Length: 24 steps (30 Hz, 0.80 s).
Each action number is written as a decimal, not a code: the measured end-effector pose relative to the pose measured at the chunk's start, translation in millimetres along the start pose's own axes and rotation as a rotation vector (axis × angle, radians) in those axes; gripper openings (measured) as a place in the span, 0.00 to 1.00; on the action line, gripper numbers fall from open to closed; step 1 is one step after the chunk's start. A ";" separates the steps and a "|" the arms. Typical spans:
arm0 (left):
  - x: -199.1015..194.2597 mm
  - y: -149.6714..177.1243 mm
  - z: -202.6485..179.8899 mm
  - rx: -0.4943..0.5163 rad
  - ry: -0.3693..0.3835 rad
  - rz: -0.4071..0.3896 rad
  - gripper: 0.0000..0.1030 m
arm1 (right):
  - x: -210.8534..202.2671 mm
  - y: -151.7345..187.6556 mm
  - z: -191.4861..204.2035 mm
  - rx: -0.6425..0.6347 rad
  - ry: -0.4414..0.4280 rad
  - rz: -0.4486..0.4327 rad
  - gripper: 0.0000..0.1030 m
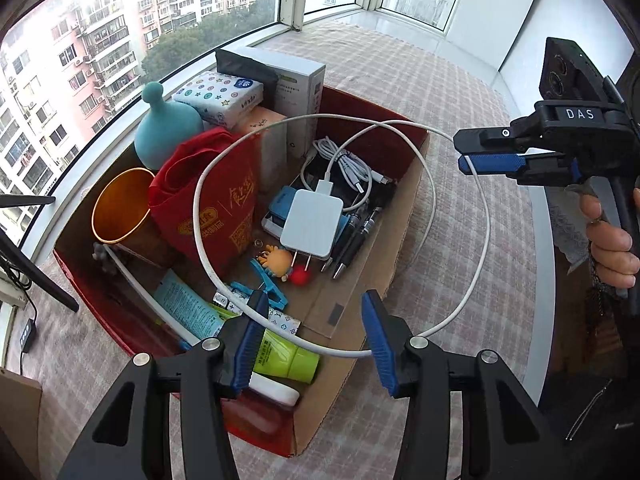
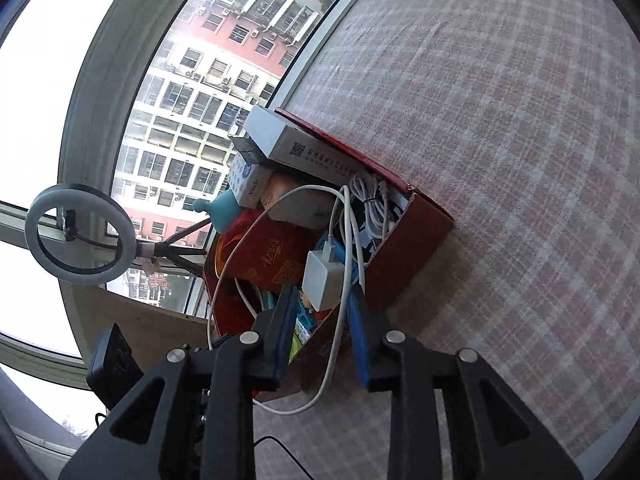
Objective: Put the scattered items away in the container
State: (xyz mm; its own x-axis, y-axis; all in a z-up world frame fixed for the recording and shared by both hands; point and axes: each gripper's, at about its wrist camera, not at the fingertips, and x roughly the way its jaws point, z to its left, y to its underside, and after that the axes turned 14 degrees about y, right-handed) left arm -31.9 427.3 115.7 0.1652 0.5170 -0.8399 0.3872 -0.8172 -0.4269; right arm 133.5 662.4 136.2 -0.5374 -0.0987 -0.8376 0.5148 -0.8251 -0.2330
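1. Two grippers hang over a red box (image 1: 416, 168) full of small things, which sits on a checked cloth (image 1: 460, 80) by a window (image 1: 80, 40).
2. The left gripper (image 1: 316, 336) has its blue fingers (image 1: 382, 344) wide apart and holds nothing. A white cable (image 1: 486, 216) runs across the gap between them.
3. The right gripper (image 1: 464, 153) is seen from the side in the left wrist view. Its black and blue fingers look close together with the white cable between them, near the tips. In its own view the right gripper (image 2: 322, 334) shows a gap between its fingers, and the cable passes through it.
4. The cable makes a big loop. Part of it lies over the box and part hangs out over the cloth.
5. One end of the cable plugs into a white charger (image 1: 312, 224), which lies inside the box on top of some pens (image 1: 352, 240).
6. Also in the box are a red bag (image 1: 208, 200), a teal bottle (image 1: 166, 128), an orange cup (image 1: 120, 204), a tissue pack (image 1: 220, 96), a grey carton (image 1: 296, 92), a green tube (image 1: 288, 356) and a coiled white cord (image 1: 348, 164).
7. A person's hand (image 1: 612, 240) holds the right gripper's handle.
8. A ring light (image 2: 80, 232) stands near the window.
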 end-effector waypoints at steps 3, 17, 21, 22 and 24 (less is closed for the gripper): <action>12.6 -3.7 -3.9 0.004 0.006 0.002 0.44 | -2.7 9.7 -6.2 -0.034 0.029 -0.007 0.40; -41.9 -4.4 -10.4 -0.003 -0.040 -0.120 0.46 | 34.6 18.2 -17.5 -0.063 -0.021 0.051 0.39; -66.3 10.3 -7.2 -0.021 -0.077 -0.157 0.46 | 39.2 16.1 -18.4 -0.035 -0.067 0.119 0.08; -72.1 15.5 -5.9 -0.029 -0.083 -0.168 0.46 | 37.8 15.6 -19.6 -0.020 -0.084 0.131 0.07; -81.8 25.9 -2.2 -0.049 -0.088 -0.182 0.46 | 34.0 12.9 -20.6 0.024 -0.116 0.148 0.06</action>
State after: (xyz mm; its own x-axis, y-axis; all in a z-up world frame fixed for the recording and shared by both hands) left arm -33.4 364.4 174.2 0.0091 0.6291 -0.7773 0.4473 -0.6978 -0.5595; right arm 135.7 659.9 94.6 -0.5309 -0.2823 -0.7990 0.5783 -0.8099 -0.0981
